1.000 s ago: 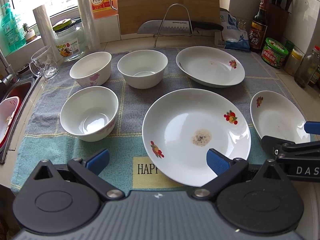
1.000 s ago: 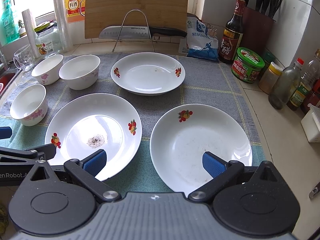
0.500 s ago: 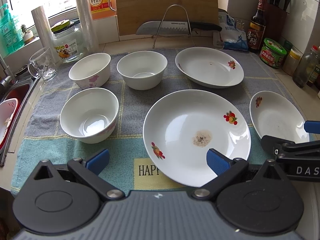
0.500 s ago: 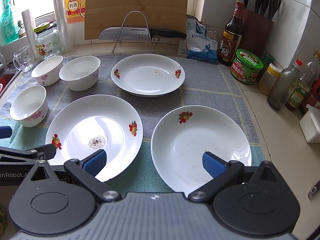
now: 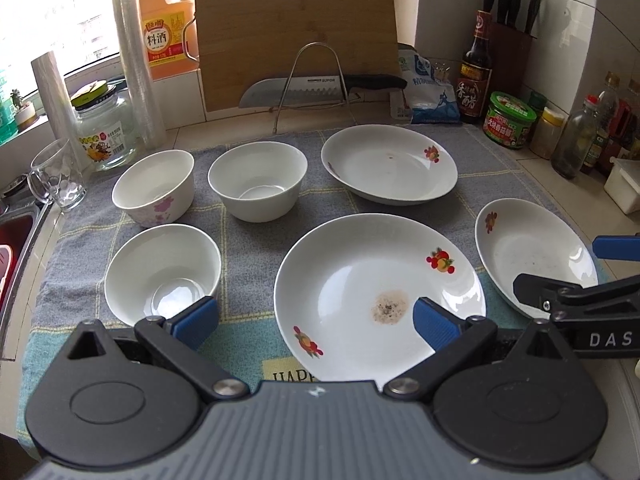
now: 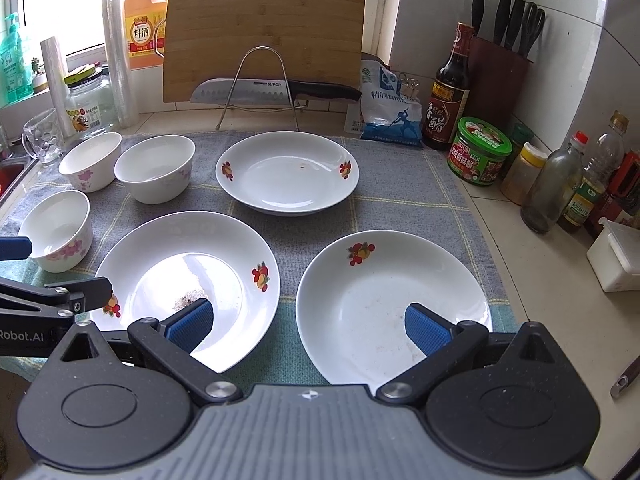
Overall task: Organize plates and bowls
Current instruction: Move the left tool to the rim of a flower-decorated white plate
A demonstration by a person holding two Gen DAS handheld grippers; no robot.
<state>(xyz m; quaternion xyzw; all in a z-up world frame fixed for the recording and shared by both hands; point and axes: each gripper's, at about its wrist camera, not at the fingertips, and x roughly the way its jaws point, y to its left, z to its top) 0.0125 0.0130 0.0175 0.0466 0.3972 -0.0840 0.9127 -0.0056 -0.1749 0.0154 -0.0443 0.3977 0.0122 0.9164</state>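
Well, nothing has been picked up yet: both grippers hover over the near edge of the grey checked dish towel [image 5: 256,240] that covers the table. The left gripper [image 5: 316,316] has its blue pads spread wide and empty, and so does the right gripper [image 6: 308,322].

Taking the big white china plate with the speckled stain [image 5: 376,296] as the landmark: it lies at the front middle of the towel. Just right of it sits a smaller white fruit-printed plate [image 6: 394,304], and behind it a third white shallow plate [image 5: 390,164]. To its left is a white bowl with pink flowers [image 5: 162,274]; two more white bowls [image 5: 154,188] [image 5: 258,180] stand behind that one, all apart from each other.

These are glazed china (stiff, slick, chip-prone). I would judge the raised rim the only place to pinch a plate, squarely and firmly. A bowl's wall offers an easier hold, one pad inside and one outside.
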